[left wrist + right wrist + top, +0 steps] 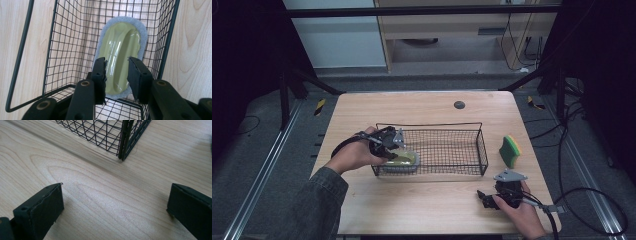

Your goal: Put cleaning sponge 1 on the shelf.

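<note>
A scrubbing pad [120, 47] with a glossy olive-green plastic grip on a grey sponge base lies in the left end of a black wire basket [482, 145]. My left gripper [117, 75] reaches into the basket from the left, and its two black pads sit against the sides of the green grip. The same scrubbing pad [408, 160] lies just under the left gripper [396, 150] in the high view. My right gripper [485, 198] rests near the table's front right edge, pointing left. Its jaws stand wide apart over bare wood, nothing between them, as the right gripper [115, 202] view shows.
A yellow and green sponge [510, 151] stands on the table to the right of the basket. A small dark round disc [459, 104] sits near the far edge. The basket's near corner [123, 147] lies ahead of the right gripper. Cables trail off the table's right side.
</note>
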`<state>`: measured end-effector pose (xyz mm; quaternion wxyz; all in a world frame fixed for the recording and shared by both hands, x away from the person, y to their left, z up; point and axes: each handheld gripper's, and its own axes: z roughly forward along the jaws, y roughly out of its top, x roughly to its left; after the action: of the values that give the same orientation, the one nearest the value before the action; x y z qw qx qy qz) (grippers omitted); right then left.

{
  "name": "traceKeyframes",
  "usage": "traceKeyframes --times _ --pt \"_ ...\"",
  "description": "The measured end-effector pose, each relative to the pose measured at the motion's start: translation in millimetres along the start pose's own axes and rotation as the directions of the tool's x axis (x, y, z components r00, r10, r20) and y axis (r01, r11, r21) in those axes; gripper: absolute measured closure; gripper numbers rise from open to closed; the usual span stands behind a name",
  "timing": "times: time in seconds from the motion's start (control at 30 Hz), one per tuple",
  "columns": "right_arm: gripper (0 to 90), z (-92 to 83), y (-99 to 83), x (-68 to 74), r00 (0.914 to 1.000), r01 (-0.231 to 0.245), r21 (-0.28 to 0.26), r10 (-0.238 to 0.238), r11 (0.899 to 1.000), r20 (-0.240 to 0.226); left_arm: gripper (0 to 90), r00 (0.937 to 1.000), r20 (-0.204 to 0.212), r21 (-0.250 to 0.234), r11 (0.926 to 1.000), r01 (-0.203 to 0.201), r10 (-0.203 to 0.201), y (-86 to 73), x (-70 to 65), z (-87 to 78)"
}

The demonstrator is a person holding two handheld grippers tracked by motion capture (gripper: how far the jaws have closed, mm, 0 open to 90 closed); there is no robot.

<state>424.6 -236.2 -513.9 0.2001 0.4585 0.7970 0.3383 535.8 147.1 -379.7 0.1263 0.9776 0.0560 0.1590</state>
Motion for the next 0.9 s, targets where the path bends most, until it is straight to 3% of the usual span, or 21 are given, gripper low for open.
traceKeyframes --times 0.53,0.6,0.73,0.9 --pt "0.7 0.0 0.0 0.0 1.0000 0.000 0.000 0.000 1.000 0.000 60.8 0.9997 -0.020 -0.015 0.9998 0.012 -0.012 2.6 -0.4 -2.5" --pt "0.7 0.0 0.0 0.0 1.0000 0.000 0.000 0.000 1.000 0.000 57.5 0.9983 -0.046 -0.025 0.9991 0.034 -0.035 2.3 -0.7 -4.4" --pt "0.7 -0.1 0.0 0.1 1.0000 -0.002 0.000 0.002 1.000 -0.002 47.1 0.9915 -0.102 -0.043 0.9961 0.077 -0.081 1.0 -3.4 -7.0" --pt "0.7 -0.1 0.0 0.1 1.0000 -0.001 0.000 0.001 1.000 -0.001 27.2 0.9707 -0.198 -0.051 0.9905 0.128 -0.136 -2.7 -6.7 -9.5"
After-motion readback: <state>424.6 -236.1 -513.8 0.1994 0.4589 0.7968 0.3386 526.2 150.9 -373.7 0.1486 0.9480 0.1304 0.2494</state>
